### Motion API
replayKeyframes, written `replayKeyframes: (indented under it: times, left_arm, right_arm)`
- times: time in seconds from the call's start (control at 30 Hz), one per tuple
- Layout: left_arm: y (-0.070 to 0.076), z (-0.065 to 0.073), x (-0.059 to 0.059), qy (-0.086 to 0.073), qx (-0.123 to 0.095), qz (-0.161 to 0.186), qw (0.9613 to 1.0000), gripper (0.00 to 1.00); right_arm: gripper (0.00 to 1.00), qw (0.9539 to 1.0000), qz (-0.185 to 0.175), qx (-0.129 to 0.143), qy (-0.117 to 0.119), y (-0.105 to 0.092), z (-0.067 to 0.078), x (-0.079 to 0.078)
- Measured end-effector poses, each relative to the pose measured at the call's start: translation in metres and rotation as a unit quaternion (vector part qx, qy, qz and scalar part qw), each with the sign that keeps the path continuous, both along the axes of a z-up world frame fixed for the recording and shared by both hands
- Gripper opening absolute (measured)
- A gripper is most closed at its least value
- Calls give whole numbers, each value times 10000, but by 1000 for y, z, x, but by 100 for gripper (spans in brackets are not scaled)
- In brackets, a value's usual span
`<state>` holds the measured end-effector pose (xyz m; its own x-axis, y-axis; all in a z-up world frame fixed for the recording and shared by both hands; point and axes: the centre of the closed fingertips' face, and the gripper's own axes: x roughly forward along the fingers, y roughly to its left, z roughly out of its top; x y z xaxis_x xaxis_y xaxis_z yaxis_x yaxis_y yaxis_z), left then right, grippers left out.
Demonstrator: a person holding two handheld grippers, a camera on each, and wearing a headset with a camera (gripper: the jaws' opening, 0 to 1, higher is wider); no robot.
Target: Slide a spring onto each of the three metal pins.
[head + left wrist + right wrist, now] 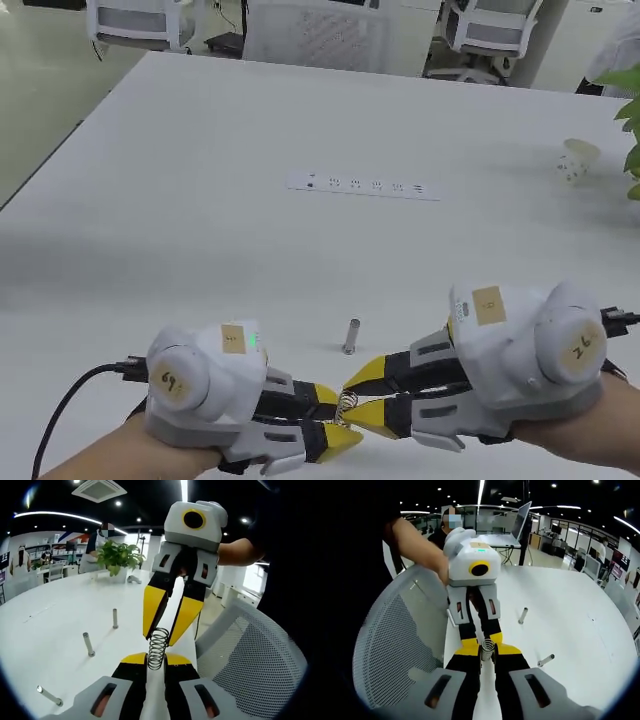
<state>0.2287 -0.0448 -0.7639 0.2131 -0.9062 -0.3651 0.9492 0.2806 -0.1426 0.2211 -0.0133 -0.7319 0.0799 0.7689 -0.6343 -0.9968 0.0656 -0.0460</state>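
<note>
Small silver coil spring (157,648) sits btwn both yellow-tipped claws: left gripper (156,659) pinches one end, right gripper (159,639) clamps the other. Bare grey metal pins (88,644) on the white table (200,200) nearby, 2 upright, 1 lying flat. White paper cup (578,160) far back, contents unclear.

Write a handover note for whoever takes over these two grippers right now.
Grippers: the left gripper and the right gripper both look shut on one spring, gripping it at opposite ends.
Things: three metal pins on the table; two seem to stand, the nearest lies flat.
Done: no pin carries a spring yet.
Left: slide this spring onto a pin, then fit the other two.
</note>
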Motion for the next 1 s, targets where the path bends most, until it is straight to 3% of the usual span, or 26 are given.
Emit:
replayKeyframes:
  times: [0.4, 0.73, 1.0]
  left_arm:
    - [8, 0, 9, -24, 18, 248, 9997, 20]
    - [23, -1, 13, 47, 14, 462, 9989, 27]
    - [42, 0, 17, -30, 54, 750, 9972, 34]
  right_arm:
    - [7, 9999, -83, -22, -109, -4, 1, 5]
    - [7, 9997, -161, -18, -188, -6, 0, 10]
    - [7, 9994, -238, -30, -244, -9, 0, 15]
